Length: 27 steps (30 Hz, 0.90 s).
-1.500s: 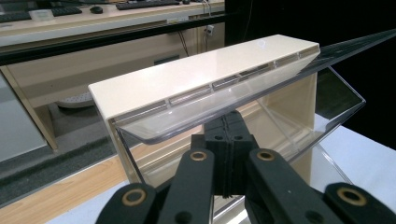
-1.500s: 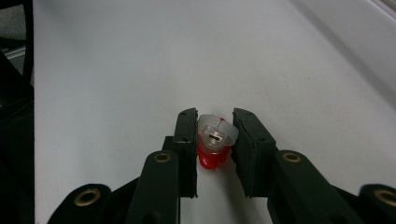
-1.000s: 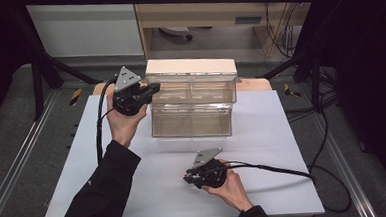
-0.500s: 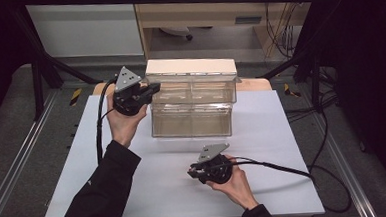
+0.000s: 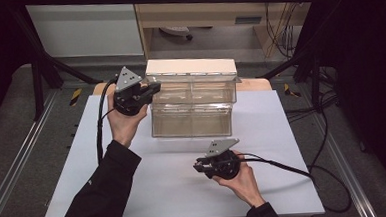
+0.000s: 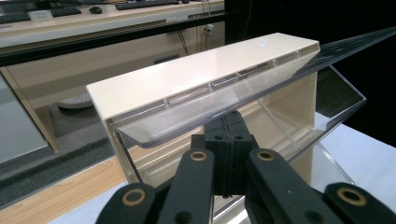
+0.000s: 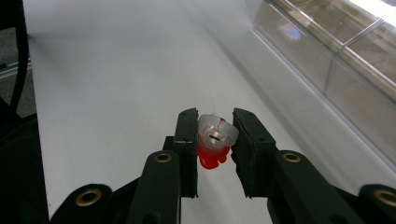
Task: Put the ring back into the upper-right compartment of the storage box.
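Note:
A clear plastic drawer cabinet (image 5: 191, 121) with a cream top (image 6: 196, 74) stands at the back middle of the white table (image 5: 282, 134). Its upper clear front (image 6: 299, 116) is tilted outward. My left gripper (image 5: 154, 88) is at the cabinet's upper left corner, jaws shut, with its tips (image 6: 229, 128) tucked just under the tilted front's rim. My right gripper (image 5: 201, 166) hovers low over the table in front of the cabinet. It is shut on a small clear-and-red piece (image 7: 214, 140), which is held between the fingertips of the right gripper (image 7: 215, 119).
The cabinet's lower drawers (image 7: 327, 56) run along the right of the right gripper view. Black cables (image 5: 304, 170) trail from my right gripper across the table's right side. A wooden desk (image 5: 211, 12) stands behind the table, and metal rails (image 5: 13, 163) flank it.
My right gripper has drifted slightly right and toward the cabinet with the small piece in it. The left gripper has stayed at the cabinet's corner.

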### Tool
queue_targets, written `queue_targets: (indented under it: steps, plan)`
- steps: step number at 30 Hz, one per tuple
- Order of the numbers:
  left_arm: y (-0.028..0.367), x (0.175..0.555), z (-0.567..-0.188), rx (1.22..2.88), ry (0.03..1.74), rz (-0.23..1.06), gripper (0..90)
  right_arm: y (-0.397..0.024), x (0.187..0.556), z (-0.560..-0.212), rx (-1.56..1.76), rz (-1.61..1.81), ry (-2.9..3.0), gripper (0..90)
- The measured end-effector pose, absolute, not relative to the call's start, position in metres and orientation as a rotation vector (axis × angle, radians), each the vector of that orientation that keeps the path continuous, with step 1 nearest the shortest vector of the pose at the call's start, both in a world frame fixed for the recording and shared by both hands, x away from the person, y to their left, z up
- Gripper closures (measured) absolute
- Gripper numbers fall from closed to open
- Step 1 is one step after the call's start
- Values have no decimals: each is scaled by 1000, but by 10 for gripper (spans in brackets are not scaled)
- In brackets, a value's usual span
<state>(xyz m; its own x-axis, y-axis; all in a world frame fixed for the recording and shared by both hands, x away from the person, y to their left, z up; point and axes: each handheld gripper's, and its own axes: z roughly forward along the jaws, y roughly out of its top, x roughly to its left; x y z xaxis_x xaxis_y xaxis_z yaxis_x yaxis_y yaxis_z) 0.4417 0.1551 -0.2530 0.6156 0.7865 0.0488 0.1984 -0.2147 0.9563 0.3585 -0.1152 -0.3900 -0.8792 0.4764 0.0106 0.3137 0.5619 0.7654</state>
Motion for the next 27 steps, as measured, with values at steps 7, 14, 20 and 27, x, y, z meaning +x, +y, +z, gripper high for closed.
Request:
queue_targets:
  steps: [7,14,20,27]
  plan:
    - [156,441,-253,1742,806,668,900,-121,360,-381,673,1223,2572,725]
    - [157,441,-252,1743,806,668,900,-127,363,-371,681,1231,2550,725]
    - [156,441,-253,1744,806,670,900,-133,364,-363,694,1251,2525,725]
    - [156,441,-253,1744,804,669,900,-140,365,-354,699,1268,2496,725]
